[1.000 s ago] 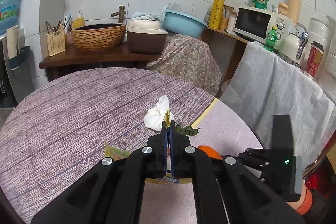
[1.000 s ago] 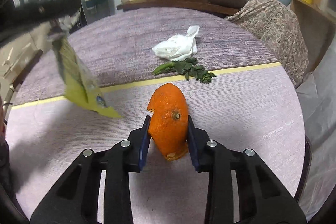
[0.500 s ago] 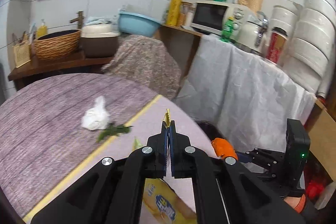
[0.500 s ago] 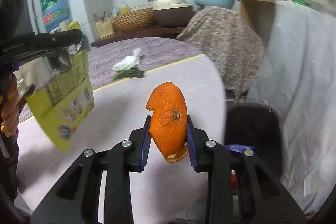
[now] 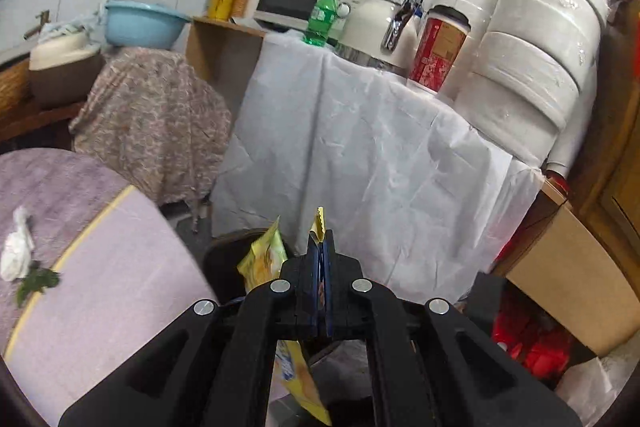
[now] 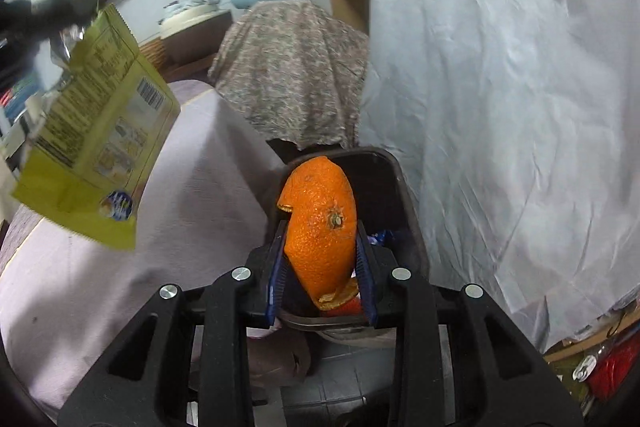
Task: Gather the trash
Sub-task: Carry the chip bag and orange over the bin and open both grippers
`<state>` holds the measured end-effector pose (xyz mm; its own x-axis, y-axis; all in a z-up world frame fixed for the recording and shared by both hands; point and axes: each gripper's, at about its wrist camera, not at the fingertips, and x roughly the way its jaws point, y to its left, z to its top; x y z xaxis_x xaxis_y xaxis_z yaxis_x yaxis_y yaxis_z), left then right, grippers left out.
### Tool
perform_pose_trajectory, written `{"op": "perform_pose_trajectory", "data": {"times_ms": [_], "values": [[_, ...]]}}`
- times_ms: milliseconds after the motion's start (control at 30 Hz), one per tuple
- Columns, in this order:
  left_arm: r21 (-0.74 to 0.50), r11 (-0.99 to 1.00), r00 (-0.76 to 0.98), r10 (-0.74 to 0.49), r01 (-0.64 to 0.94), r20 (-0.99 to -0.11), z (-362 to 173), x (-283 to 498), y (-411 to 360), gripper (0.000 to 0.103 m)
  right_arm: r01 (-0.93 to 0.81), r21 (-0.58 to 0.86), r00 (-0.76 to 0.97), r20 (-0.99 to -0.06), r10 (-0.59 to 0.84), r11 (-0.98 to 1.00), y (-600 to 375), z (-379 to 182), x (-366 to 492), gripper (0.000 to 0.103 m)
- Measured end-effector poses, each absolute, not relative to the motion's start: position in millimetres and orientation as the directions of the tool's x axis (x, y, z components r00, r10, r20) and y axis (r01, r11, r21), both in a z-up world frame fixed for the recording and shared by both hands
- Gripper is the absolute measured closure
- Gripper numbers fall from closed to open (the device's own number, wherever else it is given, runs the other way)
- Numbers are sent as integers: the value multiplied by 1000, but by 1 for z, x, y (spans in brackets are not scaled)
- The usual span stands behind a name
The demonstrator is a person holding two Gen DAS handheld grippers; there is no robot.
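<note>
We see an orange peel (image 6: 320, 223), curled and dimpled with its stem end facing us, pinched upright between blue pads over a dark bin (image 6: 394, 187). A yellow wrapper (image 6: 94, 131), printed with text and a barcode, hangs crumpled from its serrated top edge beside the table. On the table (image 5: 108, 291) lie a crumpled white tissue (image 5: 16, 251) and, touching it, a sprig of greens (image 5: 38, 281).

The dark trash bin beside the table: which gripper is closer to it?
Right. The right gripper, holding the orange peel, hangs over the trash bin; the left gripper, holding the yellow wrapper, sits nearer the table.
</note>
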<state>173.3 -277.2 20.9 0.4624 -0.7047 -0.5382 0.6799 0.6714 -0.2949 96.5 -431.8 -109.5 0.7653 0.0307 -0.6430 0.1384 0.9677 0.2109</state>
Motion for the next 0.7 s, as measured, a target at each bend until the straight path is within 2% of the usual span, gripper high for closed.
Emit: {"op": "perform_pose_trajectory", "data": {"times_ms": [267, 367, 700], "values": [[-269, 718, 440, -632, 641, -638, -33, 204, -335, 100, 201, 277, 720, -692, 50, 940, -460, -157, 116, 72], [-219, 745, 443, -576, 630, -687, -59, 213, -352, 100, 220, 285, 698, -714, 53, 933, -466, -173, 125, 72], [-155, 778, 422, -483, 608, -767, -107, 241, -384, 100, 252, 314, 630, -772, 91, 915, -473, -220, 149, 72]]}}
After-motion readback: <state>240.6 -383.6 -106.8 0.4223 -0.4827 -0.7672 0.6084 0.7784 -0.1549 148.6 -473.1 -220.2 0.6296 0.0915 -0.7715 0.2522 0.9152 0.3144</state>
